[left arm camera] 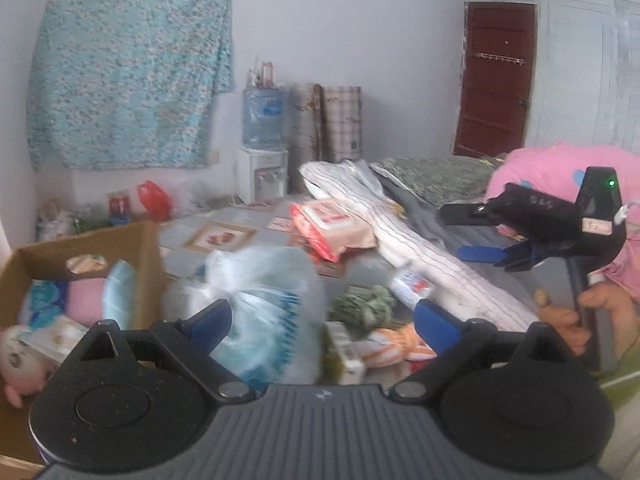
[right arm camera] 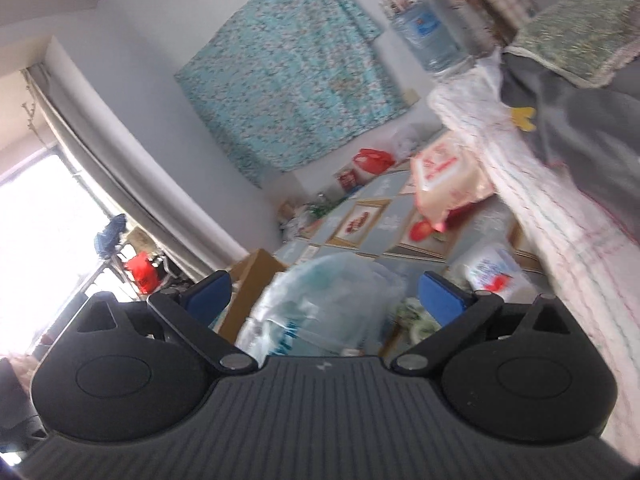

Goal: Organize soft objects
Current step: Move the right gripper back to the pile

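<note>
Both our left gripper [left arm camera: 322, 322] and right gripper [right arm camera: 324, 294] gape apart; we should pinch the plastic bag [left arm camera: 264, 312] at lower centre, then carry it left to the cardboard box [left arm camera: 80, 256].

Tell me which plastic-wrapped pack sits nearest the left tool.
The clear bag of blue-white items, right between the left tool fingers; the pink pack lies farther back.

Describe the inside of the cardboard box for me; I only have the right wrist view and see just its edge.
Observer: From the left wrist view, the cardboard box holds a pink soft roll and a doll with a face.
Operator: Now check my right gripper from outside.
Observer: The right gripper hangs over the bed, jaws apart, holding nothing.
</note>
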The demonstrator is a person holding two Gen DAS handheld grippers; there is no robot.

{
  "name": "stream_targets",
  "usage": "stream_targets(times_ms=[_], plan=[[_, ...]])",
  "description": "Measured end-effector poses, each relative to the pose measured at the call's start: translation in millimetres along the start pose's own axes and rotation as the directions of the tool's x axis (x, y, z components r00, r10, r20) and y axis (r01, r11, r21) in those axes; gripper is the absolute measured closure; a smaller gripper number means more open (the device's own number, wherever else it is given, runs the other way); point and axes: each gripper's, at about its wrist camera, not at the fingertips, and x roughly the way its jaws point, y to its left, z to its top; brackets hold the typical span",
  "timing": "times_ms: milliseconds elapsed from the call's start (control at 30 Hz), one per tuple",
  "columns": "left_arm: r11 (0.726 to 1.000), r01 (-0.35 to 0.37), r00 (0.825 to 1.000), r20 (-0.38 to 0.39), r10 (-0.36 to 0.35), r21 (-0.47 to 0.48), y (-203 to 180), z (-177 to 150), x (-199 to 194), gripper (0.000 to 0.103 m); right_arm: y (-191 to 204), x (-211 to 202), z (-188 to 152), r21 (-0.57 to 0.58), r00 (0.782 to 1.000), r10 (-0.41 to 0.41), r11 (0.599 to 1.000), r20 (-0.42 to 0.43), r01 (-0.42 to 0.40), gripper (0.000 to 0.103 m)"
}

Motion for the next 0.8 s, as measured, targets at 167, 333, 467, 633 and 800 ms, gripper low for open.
stream_targets(times_ms=[167, 333, 467, 633, 800], plan=[[0.999, 0.040, 0.999, -0.021, -0.040, 0.027, -25.2, -4.1, 37.1, 0.004, -19.7, -0.3, -11.1, -0.019, 0.995, -0.099, 0.995, 0.016, 0.099, 0.002], [0.994, 0.091, 0.990, -0.110, -0.084, 0.063, -51.4, -15.2, 89.8, 0.006, -43.5, 3.6, -22.1, 0.001, 0.990, -0.141, 0.990, 0.006, 0.141, 0.003], [0.988, 0.125, 0.983, -0.146, -0.111, 0.089, -63.9, -23.0, 121.6, 0.008, -51.5, 11.1, -24.0, -0.018, 0.984, -0.179, 0.984, 0.006, 0.179, 0.003], [0.984, 0.089, 0.988, -0.138, -0.068, 0.154, -75.7, -36.8, 154.5, 0.021, -53.4, 29.4, -15.8, -0.062, 0.980, -0.201, 0.978, 0.007, 0.201, 0.003], [0.979, 0.143, 0.978, -0.173, -0.117, 0.146, -75.6, -44.2, 171.8, 0.029, -51.1, 65.2, -5.7, -0.156, 0.955, -0.297, 0.943, -0.002, 0.294, 0.007]])
